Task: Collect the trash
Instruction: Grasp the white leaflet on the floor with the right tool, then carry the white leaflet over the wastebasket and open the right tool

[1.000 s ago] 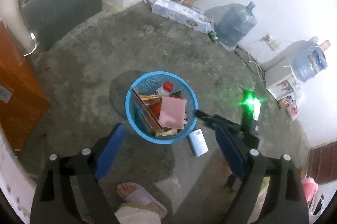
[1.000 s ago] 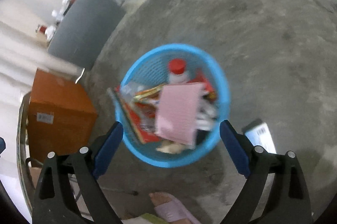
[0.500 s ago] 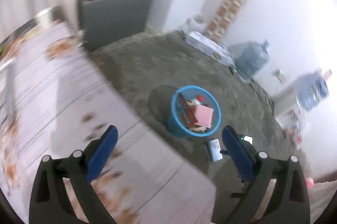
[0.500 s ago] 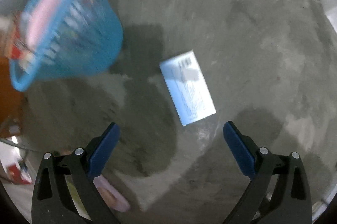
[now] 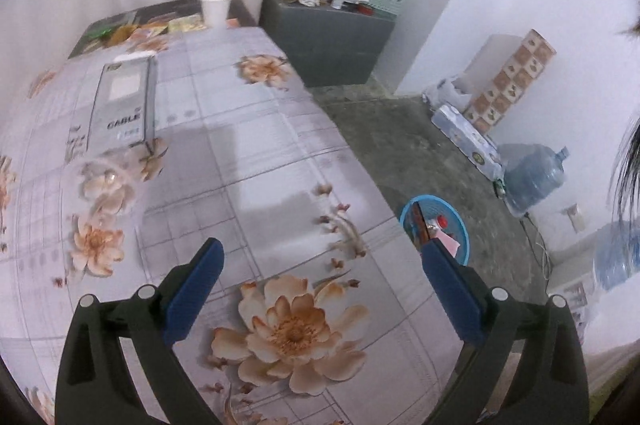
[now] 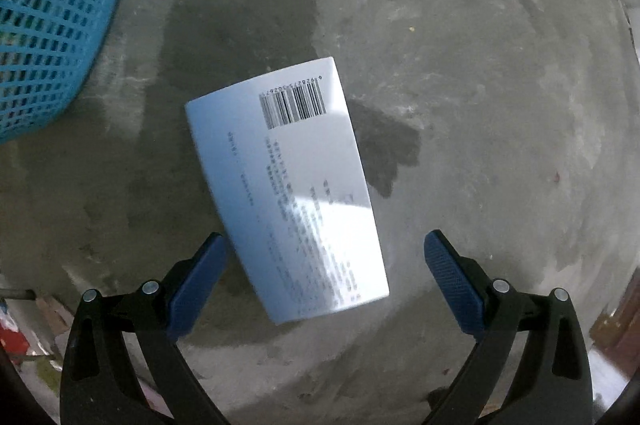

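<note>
A pale blue-white flat box with a barcode (image 6: 288, 185) lies on the concrete floor. My right gripper (image 6: 324, 257) is open and empty, low over the box's near end, its blue fingertips on either side of it. The blue mesh trash basket (image 6: 48, 25) stands at the upper left, apart from the box. In the left wrist view the basket (image 5: 460, 225) holds several pieces of trash beside the table. My left gripper (image 5: 320, 265) is open and empty above the floral tablecloth (image 5: 248, 161). A grey CABLE box (image 5: 122, 105) lies on the table.
A white paper cup (image 5: 216, 8) and wrappers sit at the table's far end. A grey cabinet (image 5: 332, 41) with clutter stands behind. Water jugs (image 5: 534, 177) and a long package (image 5: 468, 137) line the white wall.
My left gripper swung up from over the basket to over the table. My right gripper left the basket and dropped close to the flat box on the floor.
</note>
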Motion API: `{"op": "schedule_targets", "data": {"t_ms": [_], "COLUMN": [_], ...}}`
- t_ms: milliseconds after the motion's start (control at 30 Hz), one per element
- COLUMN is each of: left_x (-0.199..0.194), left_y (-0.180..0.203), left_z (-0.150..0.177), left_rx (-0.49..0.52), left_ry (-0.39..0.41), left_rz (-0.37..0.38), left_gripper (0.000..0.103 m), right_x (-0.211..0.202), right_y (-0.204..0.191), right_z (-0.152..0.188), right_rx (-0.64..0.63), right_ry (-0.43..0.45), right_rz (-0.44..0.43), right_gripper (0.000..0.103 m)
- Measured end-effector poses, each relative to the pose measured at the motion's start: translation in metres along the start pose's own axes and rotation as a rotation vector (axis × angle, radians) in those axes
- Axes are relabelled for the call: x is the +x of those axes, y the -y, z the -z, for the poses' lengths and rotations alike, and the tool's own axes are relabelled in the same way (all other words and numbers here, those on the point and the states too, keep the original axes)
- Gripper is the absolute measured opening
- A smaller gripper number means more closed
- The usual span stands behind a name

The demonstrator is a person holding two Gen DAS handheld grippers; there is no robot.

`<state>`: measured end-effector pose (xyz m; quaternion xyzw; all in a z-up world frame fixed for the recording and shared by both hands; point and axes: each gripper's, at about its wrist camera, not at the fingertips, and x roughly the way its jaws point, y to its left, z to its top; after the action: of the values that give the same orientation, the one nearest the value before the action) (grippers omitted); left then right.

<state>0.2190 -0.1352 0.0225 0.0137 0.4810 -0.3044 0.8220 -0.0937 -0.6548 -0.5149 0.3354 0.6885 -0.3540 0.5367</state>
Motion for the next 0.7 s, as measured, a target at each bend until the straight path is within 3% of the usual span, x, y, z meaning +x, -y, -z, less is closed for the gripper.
{"op": "schedule_targets", "data": {"t_ms": [167, 200, 267, 467, 600, 700], "left_x": [0.005, 0.005, 0.005, 0.006, 0.004, 0.003], "left_y": [-0.001, -0.001, 0.000, -0.001, -0.001, -0.003], "left_z": [0.005, 0.006, 0.005, 0.002, 0.003, 0.004], "left_rx": [-0.011, -0.010, -0.008, -0.015, 0.001, -0.011], "left_ry": [-0.020, -0.023, -0.020, -0.007, 0.004, 0.009], "left_rz": [-0.024, -0.029, -0.034, -0.018, -0.015, 0.001], "left_gripper": [0.097, 0.097, 0.097, 0.097, 0.097, 0.097], "right_x": [0.011, 0.012, 0.015, 0.003, -0.056, -0.148], "right_y": [-0.003, -0.003, -0.002, 0.002, 0.025, 0.025], "right_z": [-0.009, -0.010, -0.010, 0.010, 0.038, 0.070], "right_rx": [-0.008, -0.007, -0.008, 0.022, 0.139, 0.143], "right_ry": [-0.003, -0.006, -0.002, 0.033, 0.168, 0.380], "right_rz": [-0.005, -0.010, -0.022, -0.069, -0.165, -0.257], "right_gripper": [0.093, 0.090, 0.072, 0.071, 0.071, 0.071]}}
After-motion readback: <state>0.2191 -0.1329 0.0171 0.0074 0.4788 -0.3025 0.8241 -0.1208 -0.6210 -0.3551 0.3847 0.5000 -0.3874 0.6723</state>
